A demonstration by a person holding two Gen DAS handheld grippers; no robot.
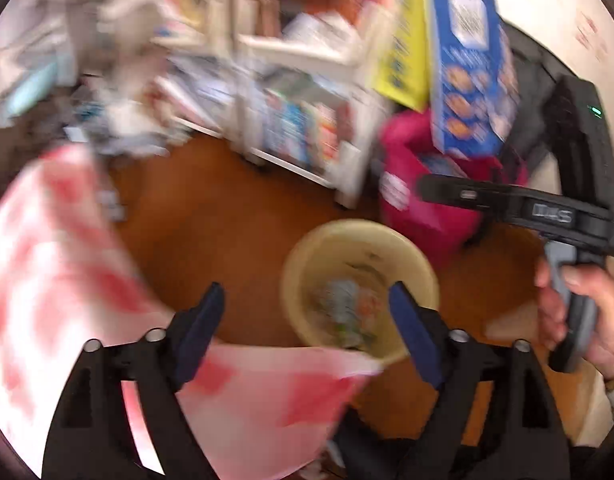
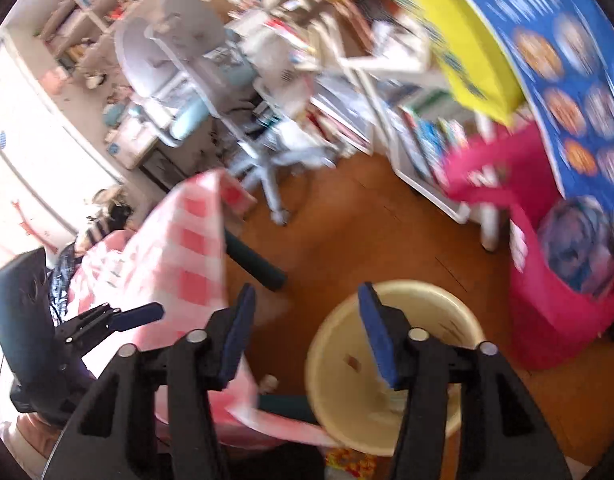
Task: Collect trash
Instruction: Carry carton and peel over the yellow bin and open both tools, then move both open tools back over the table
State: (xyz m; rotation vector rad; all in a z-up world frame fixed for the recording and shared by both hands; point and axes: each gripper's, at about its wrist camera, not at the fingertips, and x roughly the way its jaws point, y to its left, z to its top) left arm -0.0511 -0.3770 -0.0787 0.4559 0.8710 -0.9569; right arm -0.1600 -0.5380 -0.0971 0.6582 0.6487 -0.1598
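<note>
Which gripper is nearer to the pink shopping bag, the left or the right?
Right. The right gripper reaches close beside the pink bag; the left gripper sits further away, beyond the yellow bin.

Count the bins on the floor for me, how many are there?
2. A round cream bin stands on the wooden floor just ahead of the grippers, with scraps inside. A pink bin stands to its right, by the white shelf. Others may be hidden in the clutter.

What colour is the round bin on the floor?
The bin is pale yellow, almost cream. It shows best in the right wrist view.
</note>
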